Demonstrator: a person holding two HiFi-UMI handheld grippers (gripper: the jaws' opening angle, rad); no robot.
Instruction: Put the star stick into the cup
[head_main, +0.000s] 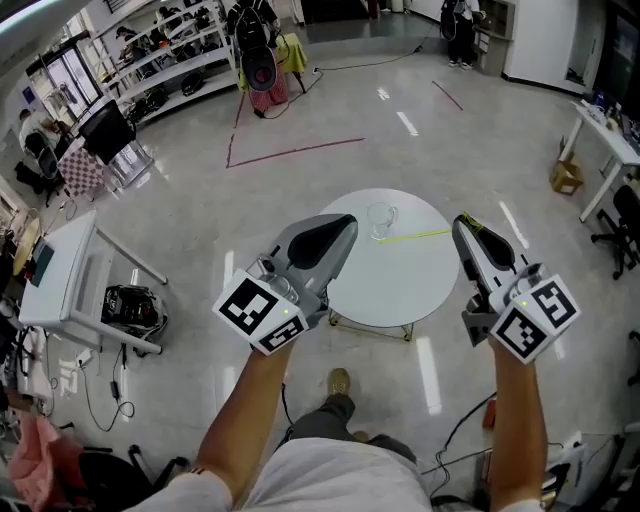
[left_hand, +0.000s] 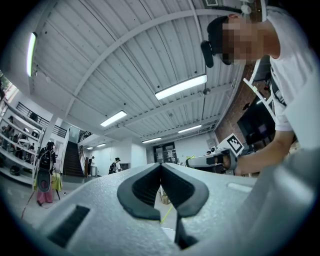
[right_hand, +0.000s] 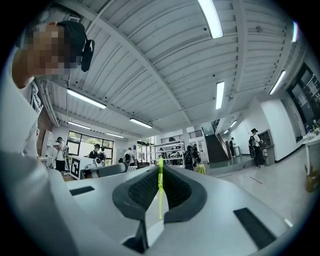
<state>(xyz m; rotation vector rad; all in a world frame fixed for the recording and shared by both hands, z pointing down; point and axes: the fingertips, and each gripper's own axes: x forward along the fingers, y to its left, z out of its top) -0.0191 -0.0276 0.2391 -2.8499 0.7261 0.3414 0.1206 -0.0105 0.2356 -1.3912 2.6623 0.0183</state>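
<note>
A clear glass cup (head_main: 380, 219) stands on the far part of a round white table (head_main: 400, 285). My right gripper (head_main: 462, 224) is shut on one end of the thin yellow-green star stick (head_main: 418, 236). The stick reaches left from the jaws, and its free end lies close to the cup's base. In the right gripper view the stick (right_hand: 160, 186) runs upright between the closed pads. My left gripper (head_main: 348, 224) hovers just left of the cup, shut and empty. In the left gripper view, its own jaws (left_hand: 161, 166) meet at the tip, and the right gripper (left_hand: 216, 161) shows beyond them.
The table stands on a glossy grey floor marked with red tape lines (head_main: 292, 152). A white desk (head_main: 60, 270) with a black device (head_main: 132, 306) beside it is at the left. Another white table (head_main: 606, 140) and a cardboard box (head_main: 566, 177) stand at the right.
</note>
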